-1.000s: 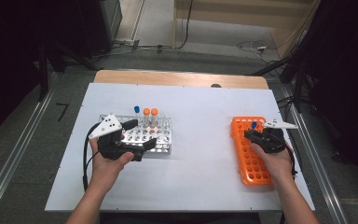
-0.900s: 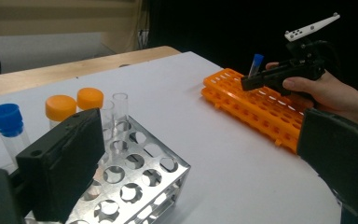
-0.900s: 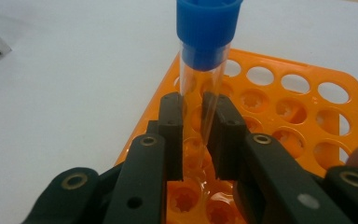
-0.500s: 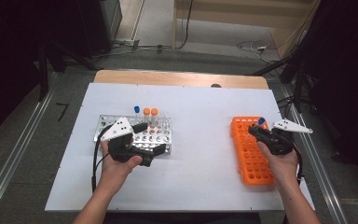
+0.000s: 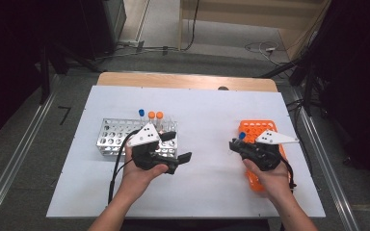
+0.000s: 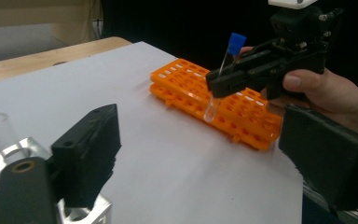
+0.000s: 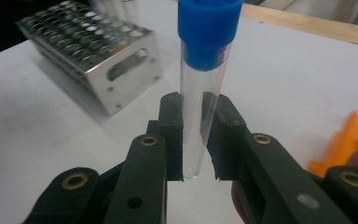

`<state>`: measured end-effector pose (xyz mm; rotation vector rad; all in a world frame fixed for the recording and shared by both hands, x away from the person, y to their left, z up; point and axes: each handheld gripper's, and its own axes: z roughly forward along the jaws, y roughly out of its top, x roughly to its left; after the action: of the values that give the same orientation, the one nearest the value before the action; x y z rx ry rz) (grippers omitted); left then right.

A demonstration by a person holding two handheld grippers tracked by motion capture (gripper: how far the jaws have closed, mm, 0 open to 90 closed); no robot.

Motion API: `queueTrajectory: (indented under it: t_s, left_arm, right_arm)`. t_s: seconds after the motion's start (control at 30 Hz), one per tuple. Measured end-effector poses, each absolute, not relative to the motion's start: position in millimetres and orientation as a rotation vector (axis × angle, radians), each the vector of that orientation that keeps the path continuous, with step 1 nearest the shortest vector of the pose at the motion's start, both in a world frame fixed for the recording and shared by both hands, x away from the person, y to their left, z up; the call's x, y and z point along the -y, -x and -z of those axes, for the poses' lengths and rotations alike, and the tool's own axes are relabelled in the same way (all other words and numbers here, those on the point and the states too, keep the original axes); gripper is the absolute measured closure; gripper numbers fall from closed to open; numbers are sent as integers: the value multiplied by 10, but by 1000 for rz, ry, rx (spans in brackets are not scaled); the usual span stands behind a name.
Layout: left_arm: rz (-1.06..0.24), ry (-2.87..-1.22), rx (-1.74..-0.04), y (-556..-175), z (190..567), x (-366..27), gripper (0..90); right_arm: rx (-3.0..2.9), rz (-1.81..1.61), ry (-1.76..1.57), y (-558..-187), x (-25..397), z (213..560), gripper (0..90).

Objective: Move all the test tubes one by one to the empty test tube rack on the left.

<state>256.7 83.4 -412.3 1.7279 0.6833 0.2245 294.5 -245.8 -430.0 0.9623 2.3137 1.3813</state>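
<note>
My right gripper (image 5: 236,144) is shut on a clear tube with a blue cap (image 5: 241,136), held off the left edge of the orange rack (image 5: 253,127). In the right gripper view the tube (image 7: 199,93) stands upright between the pads of the gripper (image 7: 195,140). My left gripper (image 5: 177,147) stands open at the right end of the metal rack (image 5: 115,137), nothing between its jaws. The left gripper view looks past its open gripper (image 6: 209,163) at the held tube (image 6: 220,79) above the orange rack (image 6: 191,84).
The metal rack holds one blue-capped tube (image 5: 141,113) and two orange-capped tubes (image 5: 155,115) along its far side. A white sheet (image 5: 207,115) covers the table between the racks. The wooden table edge (image 5: 183,81) runs behind it.
My left gripper has moved right, from over the metal rack to its right end. My right gripper has carried the blue-capped tube left, off the orange rack.
</note>
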Motion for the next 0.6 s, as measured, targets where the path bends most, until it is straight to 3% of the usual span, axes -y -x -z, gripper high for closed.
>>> queueTrajectory:
  t_s: [0.33,0.6]
  left_arm:
    - [-185,-1800,-586,-2528,4179,-478,475]
    - [-135,-1816,-530,-2510,4202,-367,644]
  right_arm:
    - [-2472,-1404,-764,-2677,1999,4313,749]
    - [-2547,-1409,-663,-2569,1830,4342,748]
